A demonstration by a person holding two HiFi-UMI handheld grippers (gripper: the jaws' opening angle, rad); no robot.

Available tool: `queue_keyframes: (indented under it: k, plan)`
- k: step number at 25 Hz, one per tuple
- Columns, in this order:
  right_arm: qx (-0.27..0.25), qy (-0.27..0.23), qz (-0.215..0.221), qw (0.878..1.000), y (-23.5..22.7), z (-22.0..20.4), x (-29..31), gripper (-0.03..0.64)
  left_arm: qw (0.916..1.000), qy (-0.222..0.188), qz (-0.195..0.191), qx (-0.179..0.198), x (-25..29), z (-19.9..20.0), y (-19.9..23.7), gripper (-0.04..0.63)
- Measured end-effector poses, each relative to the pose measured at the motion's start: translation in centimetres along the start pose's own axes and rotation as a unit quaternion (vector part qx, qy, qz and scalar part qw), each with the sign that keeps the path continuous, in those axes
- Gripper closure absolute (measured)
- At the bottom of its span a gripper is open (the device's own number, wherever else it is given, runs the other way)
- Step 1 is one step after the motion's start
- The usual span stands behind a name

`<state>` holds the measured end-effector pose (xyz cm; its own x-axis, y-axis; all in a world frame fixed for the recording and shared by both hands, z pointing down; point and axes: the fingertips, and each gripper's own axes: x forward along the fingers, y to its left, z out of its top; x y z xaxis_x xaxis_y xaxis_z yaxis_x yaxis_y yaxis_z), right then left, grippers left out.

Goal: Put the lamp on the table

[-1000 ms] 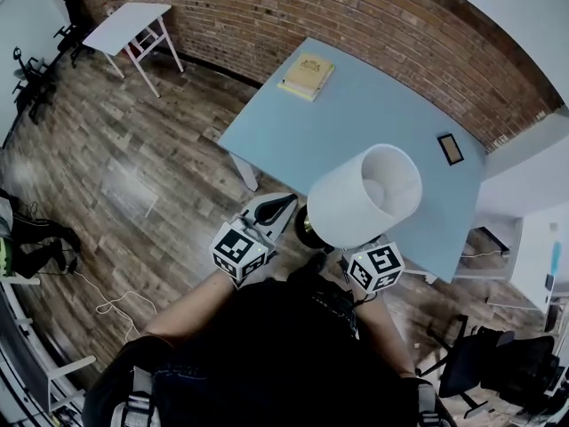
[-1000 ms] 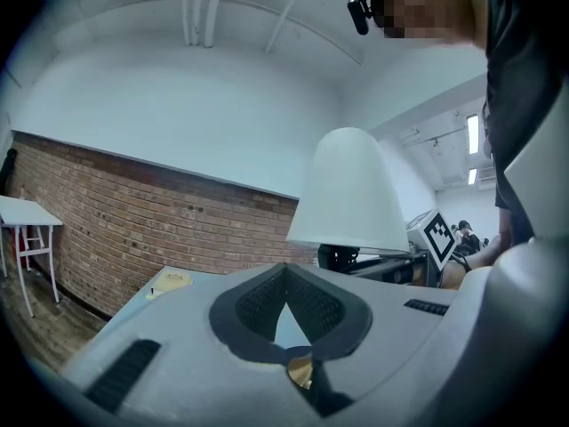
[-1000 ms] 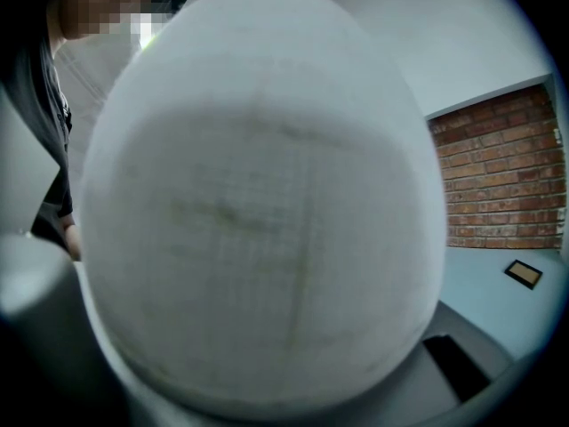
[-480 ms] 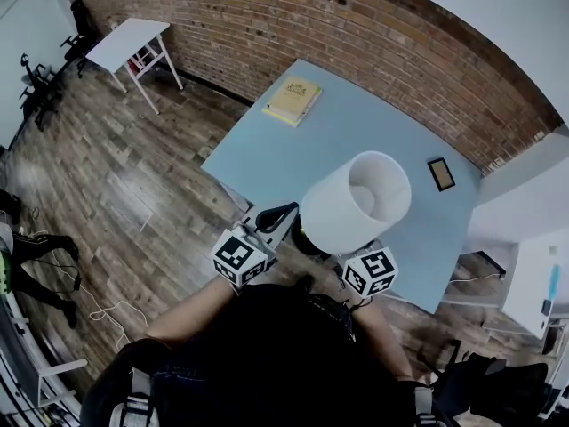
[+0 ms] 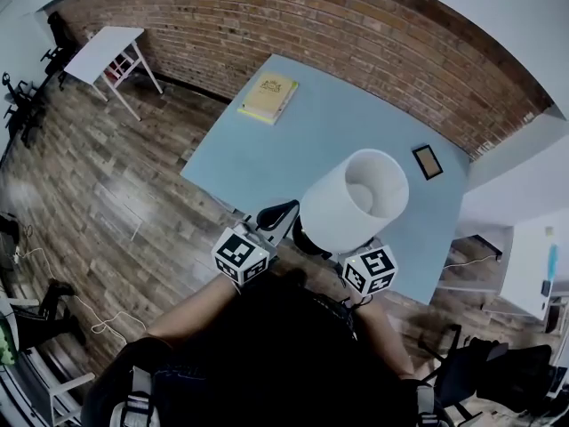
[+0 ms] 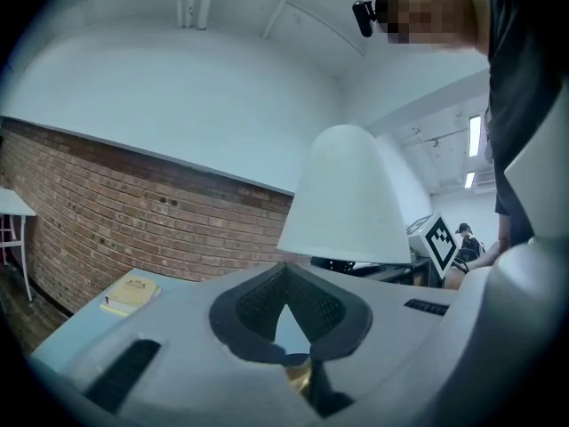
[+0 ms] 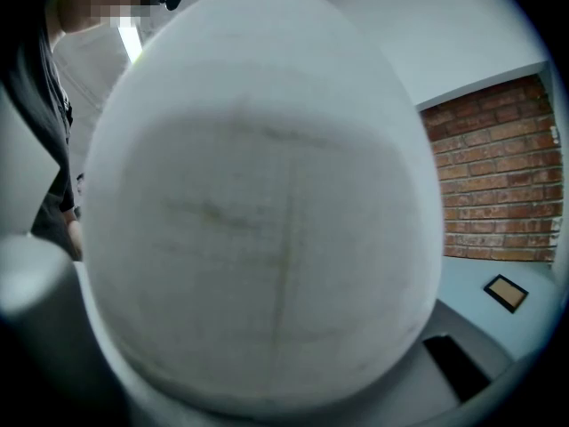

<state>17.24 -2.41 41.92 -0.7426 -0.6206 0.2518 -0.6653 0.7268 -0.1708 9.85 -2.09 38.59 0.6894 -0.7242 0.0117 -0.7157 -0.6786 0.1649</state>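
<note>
While the left gripper (image 5: pixel 277 213) is closing narrowly on a brass part low on the lamp (image 5: pixel 354 198), the white shade is standing above it and to its right. The shade is pressing against the right gripper (image 5: pixel 368 265) and covering its jaws, so I cannot tell their state. The table (image 5: pixel 267 154) is lying ahead of both.

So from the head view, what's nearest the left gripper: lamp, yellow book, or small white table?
1. Lamp, right beside the left gripper.
2. Yellow book, on the blue table's far corner.
3. Small white table, far left by the brick wall.
</note>
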Motion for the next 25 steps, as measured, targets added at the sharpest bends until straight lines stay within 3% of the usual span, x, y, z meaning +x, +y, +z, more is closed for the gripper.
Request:
queue_keyframes:
  k: [13,25]
  plan:
    - [0.022,-0.008,-0.076,0.997,-3.5,1.3,1.9,0.501,0.9965,0.013,-0.083,-0.003,4.8,0.5,3.1,0.586]
    - [0.04,-0.023,-0.156,0.987,-3.3,3.6,10.3,0.5,0.988,0.022,-0.153,-0.006,4.8,1.9,12.5,0.586]
